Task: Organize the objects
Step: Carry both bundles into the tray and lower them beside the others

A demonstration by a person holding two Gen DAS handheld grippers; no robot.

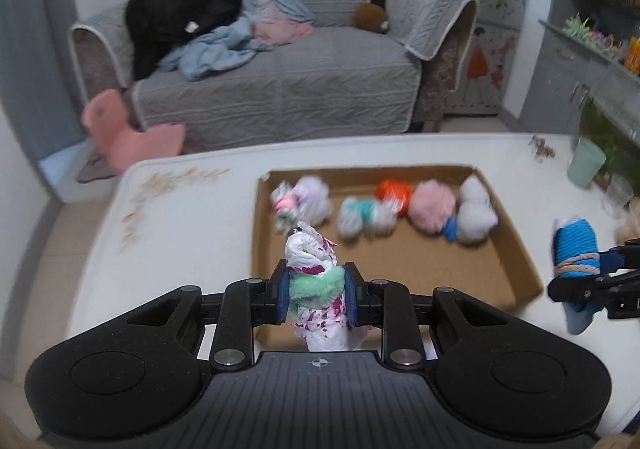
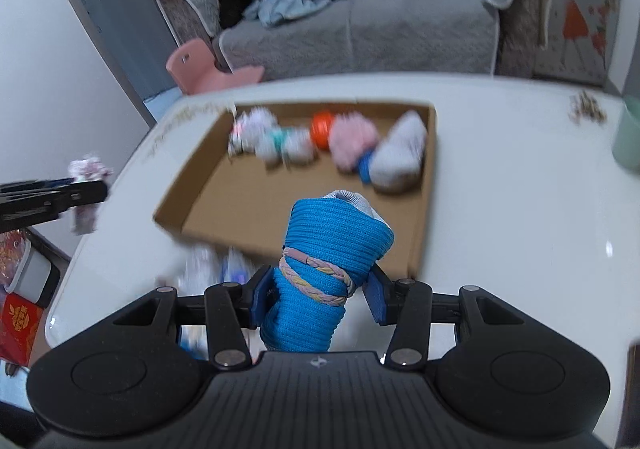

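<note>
My left gripper [image 1: 316,295] is shut on a white sock roll with purple flecks and a green band [image 1: 316,281], held above the table in front of the cardboard tray [image 1: 400,249]. My right gripper [image 2: 316,295] is shut on a blue knitted sock roll tied with a pastel braided band [image 2: 328,261], also lifted near the tray's front edge [image 2: 280,241]. Several rolled socks [image 1: 384,209] lie in a row along the tray's far side. Each gripper shows in the other's view: the right one [image 1: 592,273] at the right edge, the left one [image 2: 80,189] at the left edge.
The white table [image 1: 180,233] carries the tray, a mint green cup [image 1: 586,168] and crumbs at the far right. More blurred small items [image 2: 212,269] lie in front of the tray. Beyond are a grey sofa [image 1: 280,89] with clothes and a pink child's chair [image 1: 128,137].
</note>
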